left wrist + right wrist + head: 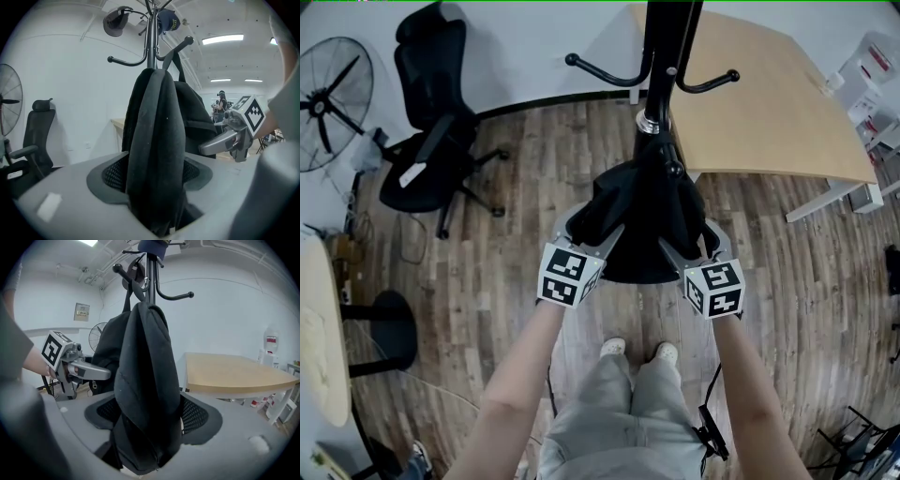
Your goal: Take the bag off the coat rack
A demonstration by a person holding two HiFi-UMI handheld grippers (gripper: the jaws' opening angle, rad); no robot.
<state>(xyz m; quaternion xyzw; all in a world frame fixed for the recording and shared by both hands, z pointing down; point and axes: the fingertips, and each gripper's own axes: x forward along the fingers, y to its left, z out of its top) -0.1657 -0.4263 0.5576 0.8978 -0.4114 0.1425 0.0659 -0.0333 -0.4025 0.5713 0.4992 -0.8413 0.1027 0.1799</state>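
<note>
Left claw (598, 232): clamped on bag (639, 225) side fold.
Right claw (694, 242): clamped on opposite fold, sharing the weight.
Above the 2 claws: strap (177, 61) over coat rack (664, 56) hook, likely needing a lift.

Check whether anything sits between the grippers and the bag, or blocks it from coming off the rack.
Nothing separates them: the left gripper and right gripper each have the bag fabric between their fingers. Its strap loops over an upturned hook on the coat rack, so it likely has to lift over that tip.
</note>
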